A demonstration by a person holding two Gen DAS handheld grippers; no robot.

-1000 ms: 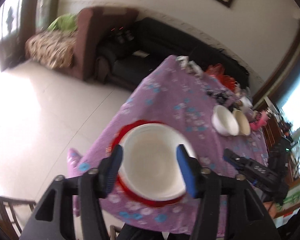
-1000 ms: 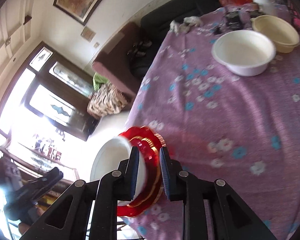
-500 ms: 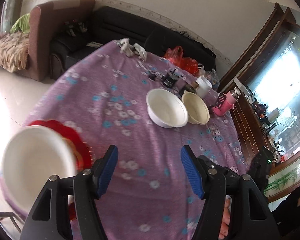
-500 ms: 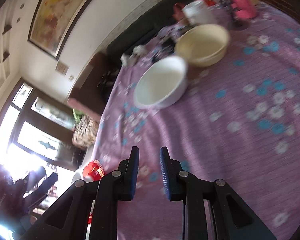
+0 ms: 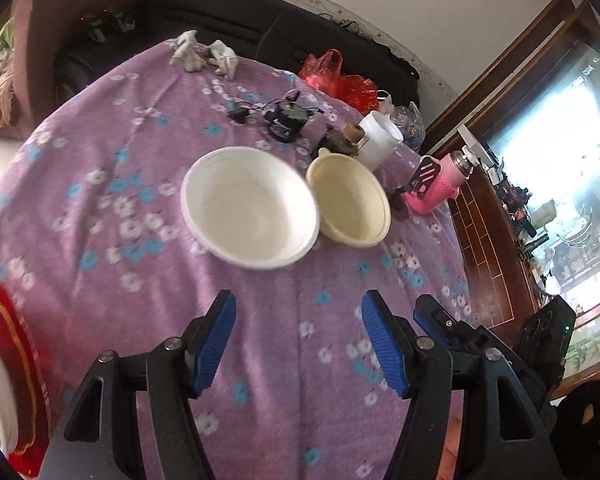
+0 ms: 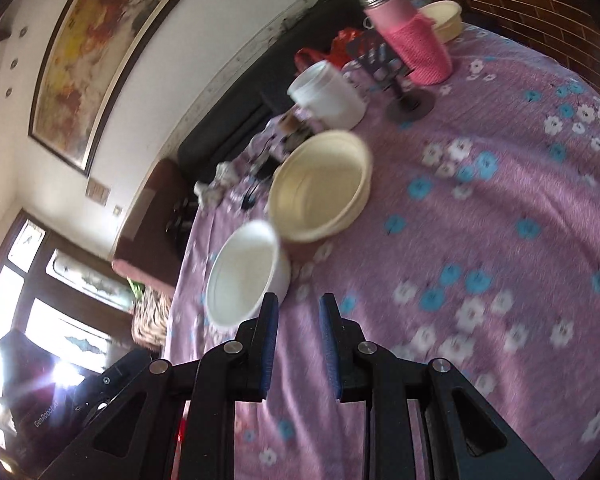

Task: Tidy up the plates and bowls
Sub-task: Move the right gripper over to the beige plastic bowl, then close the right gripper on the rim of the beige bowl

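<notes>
Both claws are empty, the left gripper gaping wide and the right gripper barely parted, as one bowl sits on the red plate at the edge, while the white bowl and cream bowl, touching mid-table, look still unstacked.

Window glare; motion blur; fisheye warp

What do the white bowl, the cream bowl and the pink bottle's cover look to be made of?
White bowl: likely melamine or glazed ceramic; smooth, opaque, soft sheen, thick rolled rim.
Cream bowl: probably plastic; matte, thin wall, moulded ridges inside and a small tab at the rim.
Pink bottle: knitted yarn sleeve, ribbed stitch texture showing, over a body with a shiny metal neck.
</notes>
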